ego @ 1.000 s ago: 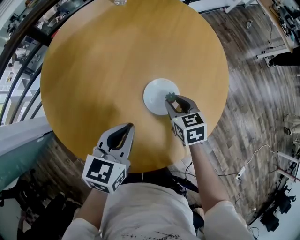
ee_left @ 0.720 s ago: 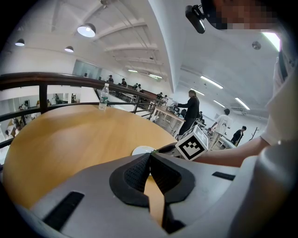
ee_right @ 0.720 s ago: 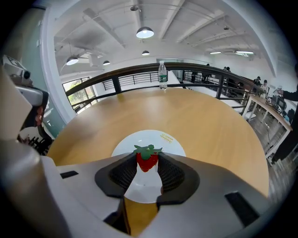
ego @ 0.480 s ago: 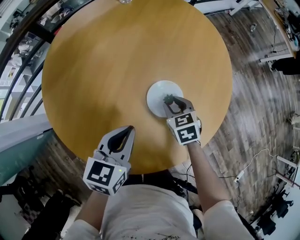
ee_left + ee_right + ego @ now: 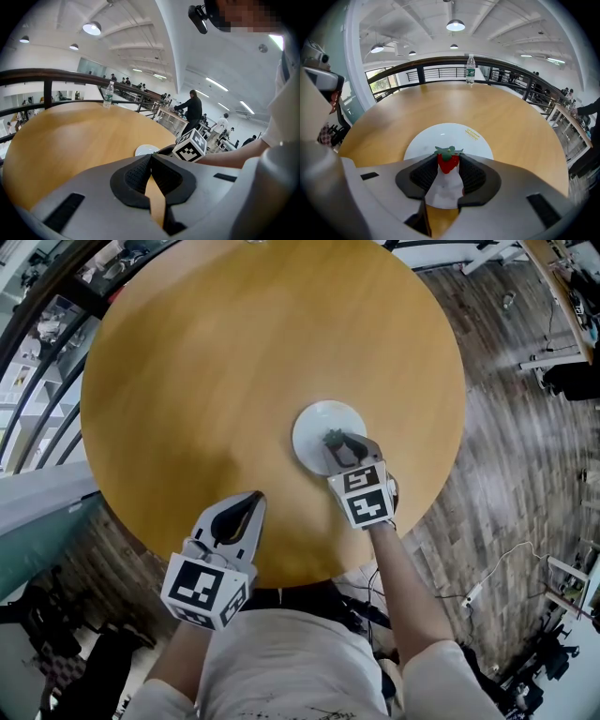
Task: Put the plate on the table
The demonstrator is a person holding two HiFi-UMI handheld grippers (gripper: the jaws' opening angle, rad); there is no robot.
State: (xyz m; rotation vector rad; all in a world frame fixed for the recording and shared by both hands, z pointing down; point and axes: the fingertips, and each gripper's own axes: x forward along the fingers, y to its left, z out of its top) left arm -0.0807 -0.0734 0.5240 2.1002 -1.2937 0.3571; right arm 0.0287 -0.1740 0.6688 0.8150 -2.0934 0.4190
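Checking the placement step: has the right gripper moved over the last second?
Yes. The right gripper, holding the strawberry, shifted from the right side of the plate toward its middle.

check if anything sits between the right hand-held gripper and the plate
Only its own load: a strawberry is clamped in the jaws of the right hand-held gripper, over the white plate. The plate already lies on the round table, with nothing else visible in the way.
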